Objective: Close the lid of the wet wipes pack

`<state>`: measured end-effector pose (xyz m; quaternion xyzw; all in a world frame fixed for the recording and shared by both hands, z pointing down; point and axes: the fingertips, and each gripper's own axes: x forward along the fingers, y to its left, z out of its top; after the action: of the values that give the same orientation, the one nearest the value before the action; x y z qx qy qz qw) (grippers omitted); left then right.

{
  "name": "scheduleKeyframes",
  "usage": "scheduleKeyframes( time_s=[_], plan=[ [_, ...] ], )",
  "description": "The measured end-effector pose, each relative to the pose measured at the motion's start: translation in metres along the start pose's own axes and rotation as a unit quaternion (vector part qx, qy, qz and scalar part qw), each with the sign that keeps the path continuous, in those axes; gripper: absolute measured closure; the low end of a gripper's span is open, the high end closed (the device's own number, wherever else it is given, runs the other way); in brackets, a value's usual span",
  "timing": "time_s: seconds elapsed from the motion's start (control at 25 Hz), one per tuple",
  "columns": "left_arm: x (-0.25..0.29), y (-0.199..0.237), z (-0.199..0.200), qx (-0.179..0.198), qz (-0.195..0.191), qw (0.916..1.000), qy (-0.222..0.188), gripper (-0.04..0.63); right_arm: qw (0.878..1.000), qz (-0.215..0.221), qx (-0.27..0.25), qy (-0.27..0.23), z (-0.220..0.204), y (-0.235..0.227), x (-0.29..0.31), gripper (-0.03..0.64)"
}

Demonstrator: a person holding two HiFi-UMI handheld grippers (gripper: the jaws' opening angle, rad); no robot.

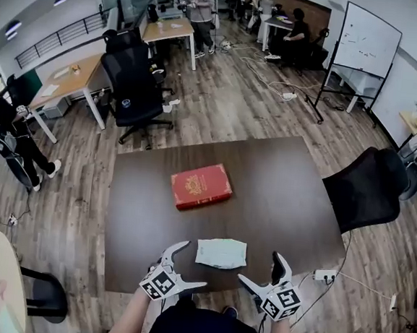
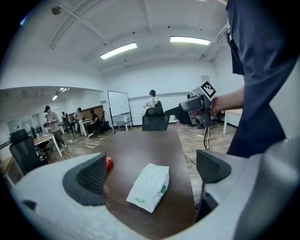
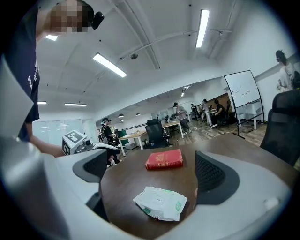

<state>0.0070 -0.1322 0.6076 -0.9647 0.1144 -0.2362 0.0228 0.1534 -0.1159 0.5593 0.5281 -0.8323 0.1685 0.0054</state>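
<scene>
The wet wipes pack (image 1: 222, 252), white with green print, lies flat on the dark brown table (image 1: 293, 198) near its front edge. My left gripper (image 1: 189, 265) is open just left of the pack and my right gripper (image 1: 260, 268) is open just right of it; neither touches it. In the left gripper view the pack (image 2: 151, 186) lies a short way ahead, between the spread jaws of the left gripper (image 2: 152, 171). The right gripper view shows the pack (image 3: 161, 202) close below the right gripper (image 3: 150, 176). Its top flap looks flat; I cannot tell whether it is sealed.
A red book (image 1: 201, 186) lies mid-table beyond the pack, also visible as the book (image 3: 164, 159). A black chair (image 1: 370, 187) stands at the table's right side, another chair (image 1: 136, 83) beyond the far edge. A power strip (image 1: 326, 275) and cable lie on the floor. People work at far desks.
</scene>
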Motion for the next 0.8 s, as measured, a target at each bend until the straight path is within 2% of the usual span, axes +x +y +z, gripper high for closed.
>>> scheduleKeyframes(
  time_s=[0.2,0.4,0.6,0.8],
  plan=[
    [0.028,0.008,-0.037,0.034,-0.034,0.9971,0.059,0.009,1.0,-0.007,-0.01,0.025,-0.014,-0.004,0.011,0.02],
    [0.054,-0.002,-0.07,0.108,-0.081,0.9828,0.126,0.04,0.998,-0.012,-0.029,0.054,-0.032,-0.004,0.014,0.02],
    [0.077,0.0,-0.096,0.111,-0.106,0.9749,0.161,0.092,0.997,-0.011,-0.024,0.068,-0.042,-0.001,0.013,0.02],
    [0.1,0.006,-0.129,0.127,-0.133,0.9603,0.21,0.121,0.997,-0.014,-0.017,0.074,-0.049,0.001,0.014,0.02]
  ],
)
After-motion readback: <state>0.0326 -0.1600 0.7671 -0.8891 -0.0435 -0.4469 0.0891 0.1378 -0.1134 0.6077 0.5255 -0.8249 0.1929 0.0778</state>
